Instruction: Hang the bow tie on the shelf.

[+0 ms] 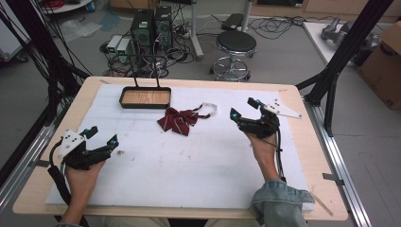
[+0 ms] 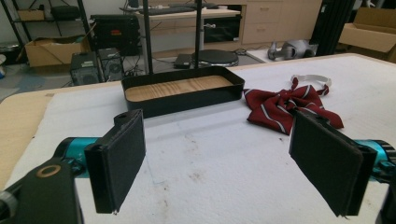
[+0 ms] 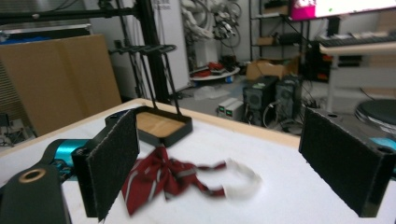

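Left hand-held gripper (image 1: 101, 136): we find its jaws spread wide, gripping nothing, low over the worktop's (image 1: 198, 156) white pad at the near left.
Right hand-held gripper (image 1: 246, 108): we record jaws wide apart and empty, just right of the bow tie.
Bow tie (image 1: 178, 120): red striped, white strap, lying flat mid-pad, touched by neither gripper.
Tray (image 1: 145, 97): black, wood-floored, just behind the bow tie.

readable text: none in any view
brown cardboard box (image 1: 384, 71) at right of high view: dark mark on its side, too small to read
bright wall screen (image 3: 336, 7) in right gripper view: pink and white patches, no legible characters
grey computer towers (image 1: 151, 26): no legible labels
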The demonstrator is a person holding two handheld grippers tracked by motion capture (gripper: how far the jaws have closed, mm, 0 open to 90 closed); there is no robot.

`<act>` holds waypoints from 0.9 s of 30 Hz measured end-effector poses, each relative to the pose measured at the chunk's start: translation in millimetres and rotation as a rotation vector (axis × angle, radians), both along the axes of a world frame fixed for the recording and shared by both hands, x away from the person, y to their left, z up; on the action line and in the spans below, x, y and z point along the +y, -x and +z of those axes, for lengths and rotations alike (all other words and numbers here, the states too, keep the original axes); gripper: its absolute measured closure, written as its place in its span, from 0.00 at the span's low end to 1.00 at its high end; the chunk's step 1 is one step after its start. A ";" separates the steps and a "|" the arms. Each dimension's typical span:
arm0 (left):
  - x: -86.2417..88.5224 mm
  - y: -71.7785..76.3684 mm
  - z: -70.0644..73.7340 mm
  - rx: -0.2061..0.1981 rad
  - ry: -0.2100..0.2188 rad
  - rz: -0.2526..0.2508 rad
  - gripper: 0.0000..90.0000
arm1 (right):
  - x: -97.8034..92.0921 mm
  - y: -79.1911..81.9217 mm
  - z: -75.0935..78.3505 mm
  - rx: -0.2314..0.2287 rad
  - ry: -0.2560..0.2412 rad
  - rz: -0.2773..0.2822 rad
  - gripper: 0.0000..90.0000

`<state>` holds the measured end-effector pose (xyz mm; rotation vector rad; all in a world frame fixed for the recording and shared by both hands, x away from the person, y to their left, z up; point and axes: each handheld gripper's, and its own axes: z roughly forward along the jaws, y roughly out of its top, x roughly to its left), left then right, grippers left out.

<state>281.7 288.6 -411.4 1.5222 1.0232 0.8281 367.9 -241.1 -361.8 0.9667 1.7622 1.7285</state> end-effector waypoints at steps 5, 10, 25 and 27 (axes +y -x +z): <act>0.9 -1.2 -0.9 0.002 0.004 -0.001 0.21 | 33.7 -28.1 8.1 0.011 0.024 0.066 0.15; 2.0 -1.6 -1.3 0.001 0.009 -0.002 0.21 | 61.6 -56.2 7.8 0.060 -0.037 0.125 0.15; 2.9 -3.0 -2.6 0.000 0.025 -0.014 0.21 | 151.1 -101.4 -31.4 0.149 0.162 0.222 0.28; 3.0 -3.0 -2.6 -0.001 0.025 -0.013 0.21 | 153.4 -101.9 -32.9 0.154 0.170 0.225 0.28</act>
